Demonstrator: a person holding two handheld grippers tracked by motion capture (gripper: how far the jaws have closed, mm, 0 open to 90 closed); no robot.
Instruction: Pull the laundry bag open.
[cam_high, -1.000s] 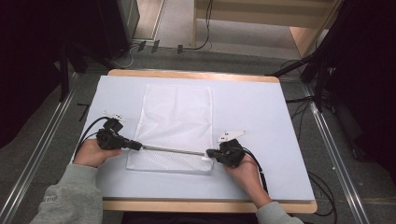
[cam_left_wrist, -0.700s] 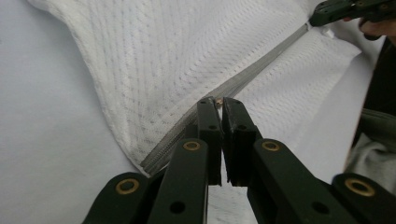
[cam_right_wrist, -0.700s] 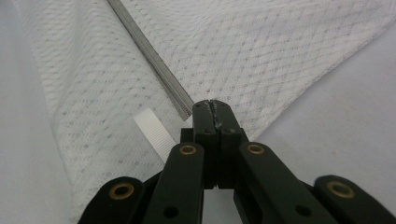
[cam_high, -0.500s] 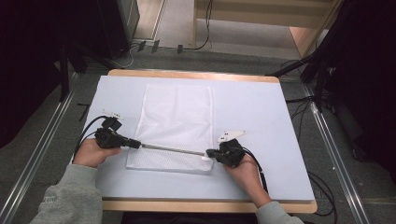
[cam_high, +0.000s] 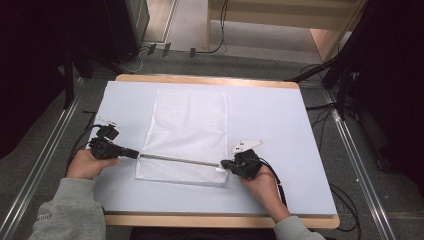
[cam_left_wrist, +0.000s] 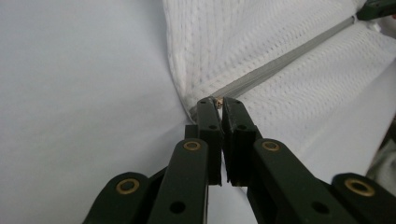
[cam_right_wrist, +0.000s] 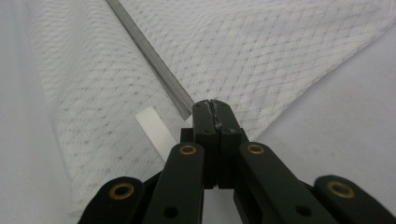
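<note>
Mesh bag (cam_high: 185, 135) lies flat on the counter (cam_high: 280, 125), its zipper (cam_high: 180, 160) strung between both jaws. Left gripper (cam_left_wrist: 217, 103) pinches the brass pull, right gripper (cam_right_wrist: 211, 106) clamps the far end; I'd keep it taut and pull straight

Your mesh bag (cam_high: 187, 135) lies on the table (cam_high: 280, 120), left claw (cam_high: 134, 154) at its left zipper end, right claw (cam_high: 225, 164) at its right.
</note>
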